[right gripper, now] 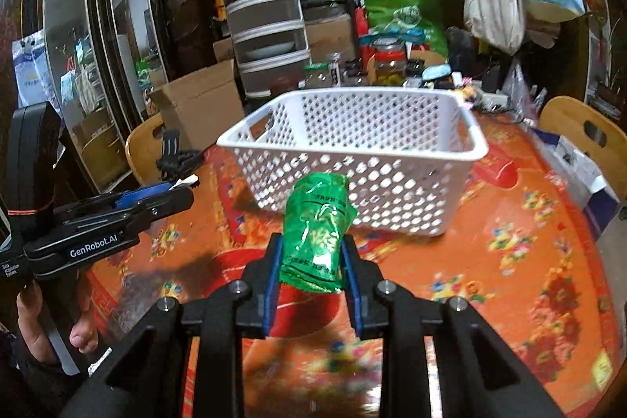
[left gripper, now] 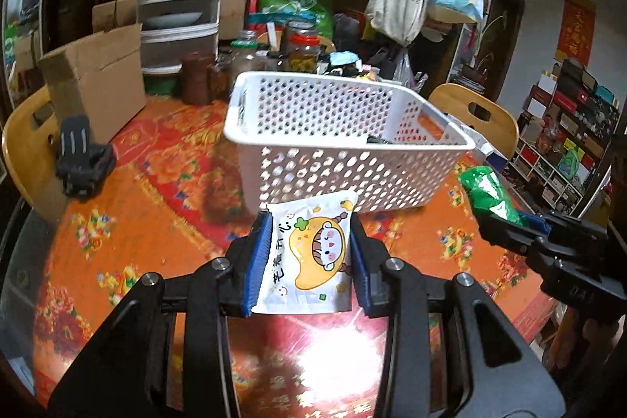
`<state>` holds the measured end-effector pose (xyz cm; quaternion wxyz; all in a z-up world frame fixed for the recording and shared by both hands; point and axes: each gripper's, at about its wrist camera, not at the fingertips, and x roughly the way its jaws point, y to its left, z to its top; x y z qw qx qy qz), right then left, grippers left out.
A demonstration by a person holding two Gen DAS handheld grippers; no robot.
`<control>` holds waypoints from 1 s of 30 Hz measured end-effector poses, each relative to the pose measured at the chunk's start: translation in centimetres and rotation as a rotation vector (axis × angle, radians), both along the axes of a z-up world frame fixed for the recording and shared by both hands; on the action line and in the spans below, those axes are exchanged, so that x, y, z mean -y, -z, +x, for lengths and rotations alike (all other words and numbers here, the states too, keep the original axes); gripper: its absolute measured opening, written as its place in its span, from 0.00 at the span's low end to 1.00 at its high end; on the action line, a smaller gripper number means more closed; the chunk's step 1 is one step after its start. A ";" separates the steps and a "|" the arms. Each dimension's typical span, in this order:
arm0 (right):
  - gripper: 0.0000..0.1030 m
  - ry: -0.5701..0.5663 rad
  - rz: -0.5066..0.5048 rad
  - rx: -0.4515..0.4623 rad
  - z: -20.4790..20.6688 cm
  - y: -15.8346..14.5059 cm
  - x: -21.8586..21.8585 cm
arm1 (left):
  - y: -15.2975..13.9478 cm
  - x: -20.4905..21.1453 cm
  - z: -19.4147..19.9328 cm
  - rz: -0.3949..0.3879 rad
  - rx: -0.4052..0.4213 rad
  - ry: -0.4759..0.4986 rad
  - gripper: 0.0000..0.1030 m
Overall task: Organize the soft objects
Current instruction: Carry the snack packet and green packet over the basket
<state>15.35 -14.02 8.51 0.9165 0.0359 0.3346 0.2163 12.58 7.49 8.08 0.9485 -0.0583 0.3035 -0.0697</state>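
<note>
- Left tool [left gripper: 309,241] clamps a white cartoon packet [left gripper: 309,257], just before the white basket [left gripper: 345,143].
- Right tool [right gripper: 313,261] grips a green pouch [right gripper: 317,226], near the basket's front wall.

white basket [left gripper: 345,140] top open; jars [left gripper: 301,49] crowd behind.

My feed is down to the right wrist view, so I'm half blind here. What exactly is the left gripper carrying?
Observer: The left gripper is shut on a white pouch with a yellow mango cartoon.
Operator: Where is it relative to the basket?
Observer: Just short of the white basket, at its near wall.
Operator: Anything inside the basket?
Observer: Something orange shows at the far right corner; I cannot identify it.
</note>
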 end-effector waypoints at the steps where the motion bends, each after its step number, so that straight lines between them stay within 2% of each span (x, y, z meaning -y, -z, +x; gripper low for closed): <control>1: 0.26 0.003 -0.001 0.007 0.1 -0.4 0.5 | -0.5 0.4 0.1 0.003 0.007 0.002 0.34; 9: 0.26 0.015 -0.008 0.036 1.8 -3.1 3.0 | -4.5 1.7 2.5 0.008 0.035 0.028 0.34; 15: 0.26 0.027 -0.050 0.071 3.3 -5.4 3.0 | -7.5 2.6 4.9 0.024 0.054 0.036 0.34; 21: 0.26 0.027 -0.055 0.063 5.3 -6.8 3.2 | -9.9 3.6 7.2 0.032 0.055 0.046 0.34; 25: 0.26 0.028 -0.070 0.036 7.8 -7.3 2.6 | -10.6 4.2 10.0 0.040 0.021 0.045 0.34; 30: 0.26 0.034 -0.105 -0.020 11.4 -6.7 1.7 | -9.4 4.4 14.4 0.042 -0.051 0.033 0.34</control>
